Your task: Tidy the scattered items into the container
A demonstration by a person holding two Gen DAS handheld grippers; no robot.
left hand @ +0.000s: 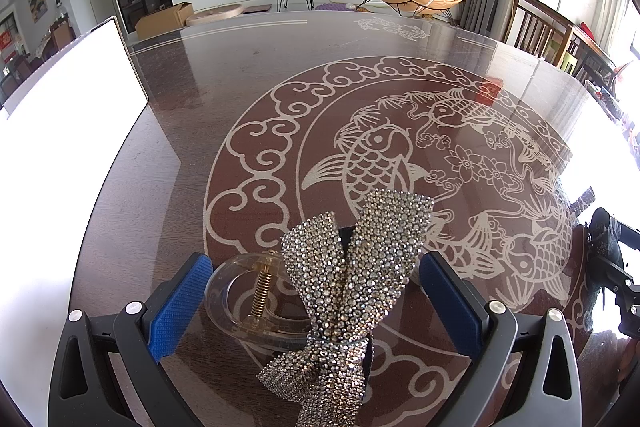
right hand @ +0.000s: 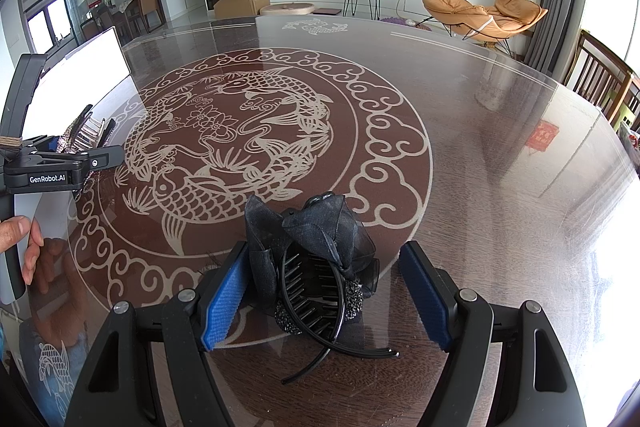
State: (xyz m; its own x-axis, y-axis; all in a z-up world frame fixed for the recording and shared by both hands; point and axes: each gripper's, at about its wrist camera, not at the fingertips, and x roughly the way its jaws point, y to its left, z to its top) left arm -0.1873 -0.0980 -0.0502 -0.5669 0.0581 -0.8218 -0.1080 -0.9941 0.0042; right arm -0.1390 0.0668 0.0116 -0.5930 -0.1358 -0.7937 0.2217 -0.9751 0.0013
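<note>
Two grippers hang over the glossy dark wooden desk [left hand: 224, 75] with its pale carp-and-cloud inlay. The left gripper [left hand: 316, 301] stands wide open, blue pads clear on both sides of a rhinestone-covered bow hair clip with a clear plastic claw and brass spring [left hand: 352, 267], which lies on the desk between the fingers. The right gripper [right hand: 326, 295] is likewise wide open; a black fabric flower hair clip with a black toothed comb [right hand: 316, 263] lies between its fingers, the left pad just beside the fabric, contact not determinable. A white rectangular container [left hand: 72, 131] stands well to the left of both grippers.
</note>
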